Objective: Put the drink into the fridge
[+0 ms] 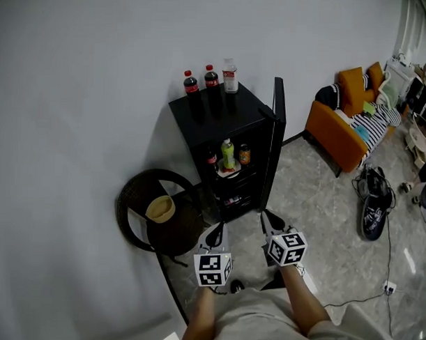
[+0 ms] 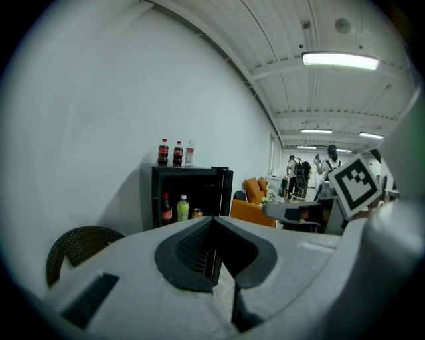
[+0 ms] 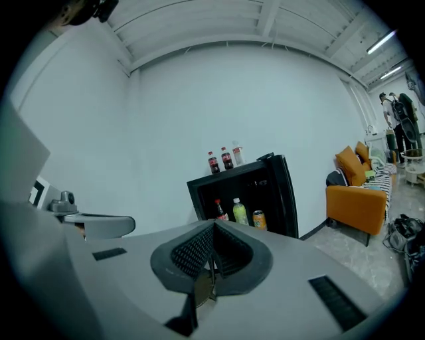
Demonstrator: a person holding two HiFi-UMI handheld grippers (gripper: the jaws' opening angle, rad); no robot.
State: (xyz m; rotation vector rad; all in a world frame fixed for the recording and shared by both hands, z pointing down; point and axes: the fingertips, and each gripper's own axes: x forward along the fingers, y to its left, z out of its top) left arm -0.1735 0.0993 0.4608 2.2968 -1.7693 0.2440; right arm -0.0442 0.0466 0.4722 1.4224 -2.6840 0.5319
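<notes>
A small black fridge [image 1: 201,109] stands against the white wall with its door [image 1: 277,133] swung open. On a shelf inside are a cola bottle [image 1: 211,159], a green bottle [image 1: 228,154] and an orange can [image 1: 244,154]. On top stand two cola bottles [image 1: 191,83] and a clear bottle [image 1: 230,76]. My left gripper [image 1: 214,233] and right gripper [image 1: 268,219] hover side by side in front of the fridge, short of it. In the left gripper view the left gripper [image 2: 214,255] is shut with nothing in it. The right gripper [image 3: 211,255] is likewise shut and empty, facing the fridge [image 3: 265,189].
A dark wicker chair [image 1: 139,198] with a tan cushion [image 1: 160,208] stands left of the fridge. An orange sofa [image 1: 336,132] is at the right, with a dark bag [image 1: 374,206] and a cable [image 1: 376,293] on the floor. People stand far off [image 2: 299,174].
</notes>
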